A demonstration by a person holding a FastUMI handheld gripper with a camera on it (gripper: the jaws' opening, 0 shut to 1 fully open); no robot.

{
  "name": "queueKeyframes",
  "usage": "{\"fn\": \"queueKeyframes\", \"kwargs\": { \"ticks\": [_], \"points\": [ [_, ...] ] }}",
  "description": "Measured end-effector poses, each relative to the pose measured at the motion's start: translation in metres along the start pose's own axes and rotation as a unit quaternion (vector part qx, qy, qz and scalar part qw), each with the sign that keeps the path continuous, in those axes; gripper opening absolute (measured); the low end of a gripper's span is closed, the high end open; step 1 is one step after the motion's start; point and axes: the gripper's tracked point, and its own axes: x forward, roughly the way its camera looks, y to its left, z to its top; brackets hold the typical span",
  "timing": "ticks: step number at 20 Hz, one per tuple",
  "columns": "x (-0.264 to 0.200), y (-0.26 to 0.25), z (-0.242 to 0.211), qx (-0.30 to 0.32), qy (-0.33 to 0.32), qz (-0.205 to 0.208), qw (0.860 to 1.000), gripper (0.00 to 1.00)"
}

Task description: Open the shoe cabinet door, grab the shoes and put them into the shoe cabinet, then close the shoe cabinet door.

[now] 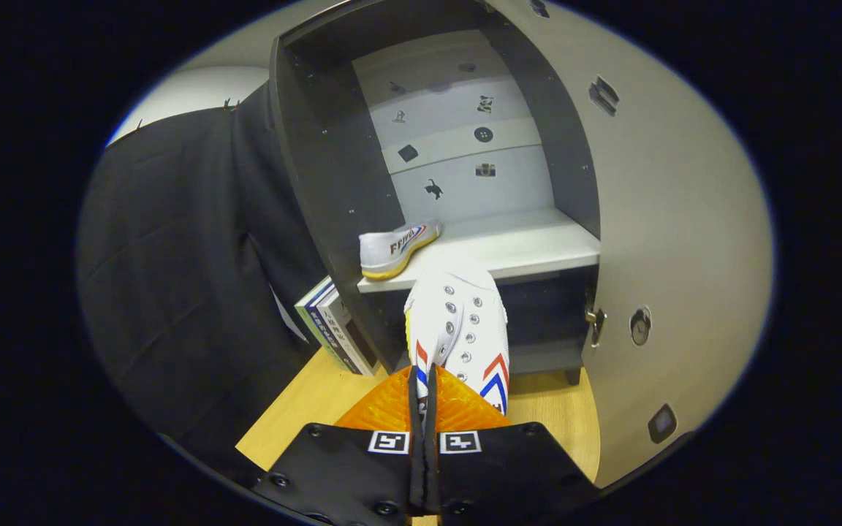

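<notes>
My gripper is shut on the heel end of a white sneaker with red and blue chevrons, held in the air with its toe pointing at the shelf edge. The dark shoe cabinet stands open just ahead. Its pale shelf carries the other white sneaker at the left front corner, heel hanging over the edge. The cabinet door is swung wide open to the right of the held shoe, its latch showing at its inner edge.
Several books lean against the cabinet's lower left side. A wooden tabletop lies below the gripper. Black cloth hangs to the left of the cabinet. The cabinet's back panel has small cut-out shapes.
</notes>
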Motion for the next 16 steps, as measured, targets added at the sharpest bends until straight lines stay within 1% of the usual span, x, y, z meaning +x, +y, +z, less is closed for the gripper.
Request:
{"fn": "queueKeyframes", "kwargs": {
  "ticks": [4,9,13,16],
  "points": [
    [0.038,-0.004,0.053,-0.006,-0.03,-0.006,1.0,0.01],
    [0.089,-0.013,0.105,0.011,-0.045,-0.014,0.999,0.01],
    [0.133,-0.022,0.133,0.016,-0.051,-0.025,0.998,0.01],
    [0.171,-0.029,0.142,0.014,-0.047,-0.038,0.998,0.01]
  ]
}}
